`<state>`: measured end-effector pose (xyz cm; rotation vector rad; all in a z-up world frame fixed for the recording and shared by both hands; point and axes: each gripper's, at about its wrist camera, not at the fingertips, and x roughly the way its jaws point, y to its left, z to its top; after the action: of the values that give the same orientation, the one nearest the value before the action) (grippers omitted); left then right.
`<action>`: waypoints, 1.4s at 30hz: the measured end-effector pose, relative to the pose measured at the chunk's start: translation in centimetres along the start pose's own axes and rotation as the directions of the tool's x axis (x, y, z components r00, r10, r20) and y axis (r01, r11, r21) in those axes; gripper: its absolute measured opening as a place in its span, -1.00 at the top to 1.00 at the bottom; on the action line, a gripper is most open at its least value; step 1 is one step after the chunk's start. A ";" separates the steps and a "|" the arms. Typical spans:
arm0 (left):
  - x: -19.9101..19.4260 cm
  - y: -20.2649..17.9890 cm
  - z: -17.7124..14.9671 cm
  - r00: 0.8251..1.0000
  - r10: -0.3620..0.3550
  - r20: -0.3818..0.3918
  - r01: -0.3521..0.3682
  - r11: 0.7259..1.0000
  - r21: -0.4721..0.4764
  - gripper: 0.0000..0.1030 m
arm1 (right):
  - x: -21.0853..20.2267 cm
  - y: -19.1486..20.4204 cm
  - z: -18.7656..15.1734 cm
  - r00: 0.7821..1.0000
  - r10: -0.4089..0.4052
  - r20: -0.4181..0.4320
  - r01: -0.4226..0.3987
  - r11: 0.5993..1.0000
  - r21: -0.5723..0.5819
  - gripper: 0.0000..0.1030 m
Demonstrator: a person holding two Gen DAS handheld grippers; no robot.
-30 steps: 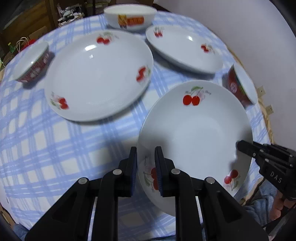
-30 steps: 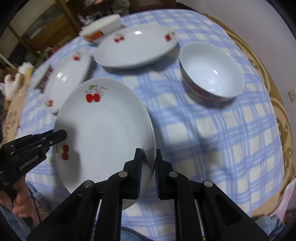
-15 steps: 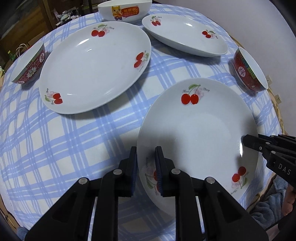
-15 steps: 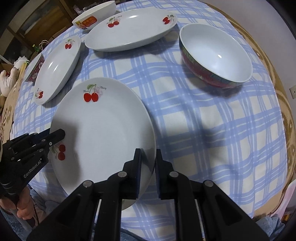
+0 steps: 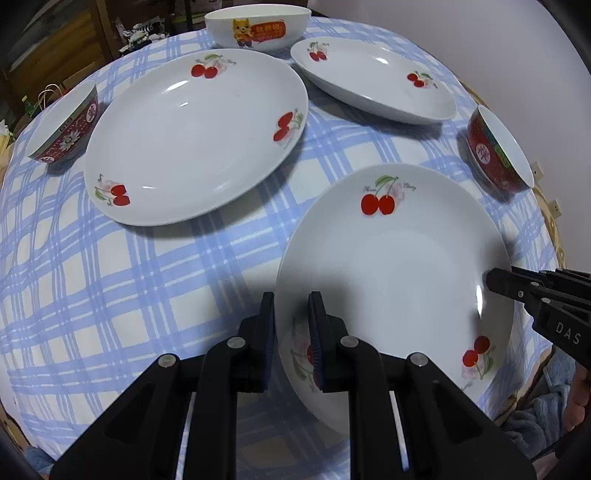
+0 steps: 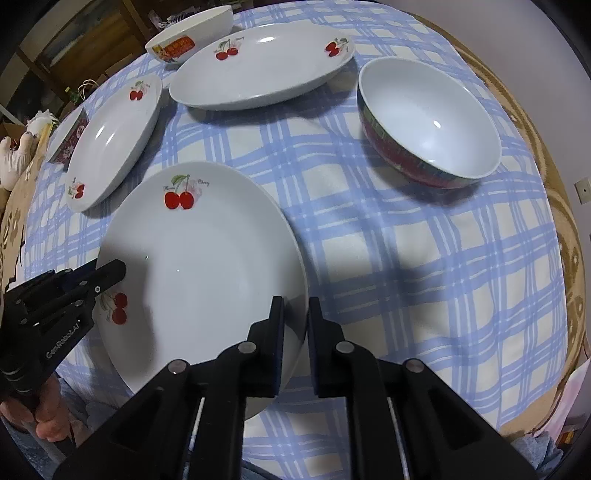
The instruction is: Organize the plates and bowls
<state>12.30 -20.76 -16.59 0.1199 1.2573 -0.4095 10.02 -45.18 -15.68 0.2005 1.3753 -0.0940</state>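
Observation:
A white cherry plate (image 5: 399, 273) (image 6: 199, 266) sits low over the near edge of the table, casting a shadow on the cloth. My left gripper (image 5: 291, 321) is shut on its left rim, one finger above and one below. The right gripper (image 6: 295, 321) is shut on the opposite rim. Each gripper shows in the other's view, the right gripper (image 5: 495, 280) at the plate's right side and the left gripper (image 6: 110, 269) at its left. Further back lie a large cherry plate (image 5: 192, 136) (image 6: 114, 140) and another cherry plate (image 5: 369, 85) (image 6: 258, 70).
A red-patterned bowl (image 5: 495, 151) (image 6: 424, 122) stands at the right, a second red bowl (image 5: 62, 133) at the left, and a white cartoon bowl (image 5: 258, 29) (image 6: 188, 33) at the back. The blue checked tablecloth (image 5: 110, 302) covers a round table. A hand (image 6: 48, 417) holds the left gripper.
Both grippers keep their hold on the plate's rims. The views have shifted only slightly and the earlier blur is gone.

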 end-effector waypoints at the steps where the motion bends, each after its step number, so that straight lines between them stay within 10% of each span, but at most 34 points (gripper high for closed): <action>1: -0.1 0.2 0.0 1.000 -0.001 0.005 0.001 1.000 -0.004 0.67 | -0.1 0.0 0.1 1.000 0.003 0.006 -0.003 1.000 0.004 0.77; 26: -0.2 1.3 0.6 0.999 -0.001 0.044 0.002 0.999 -0.032 0.61 | -0.6 1.3 1.5 0.989 -0.117 0.088 0.122 0.991 -0.057 0.78; 36: -3.1 2.3 0.1 0.999 0.044 0.010 -0.044 0.999 -0.020 0.55 | -3.1 -0.4 1.5 0.989 -0.003 0.149 -0.003 0.999 0.040 0.74; 42: -5.2 4.9 0.2 0.996 0.084 0.004 -0.083 0.995 -0.047 0.34 | -5.2 0.5 1.2 0.976 0.048 0.211 -0.058 0.997 0.041 -0.05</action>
<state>12.95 -15.08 -12.33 0.1307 1.2510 -0.3077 10.22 -45.14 -10.32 0.2589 1.1567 -0.1000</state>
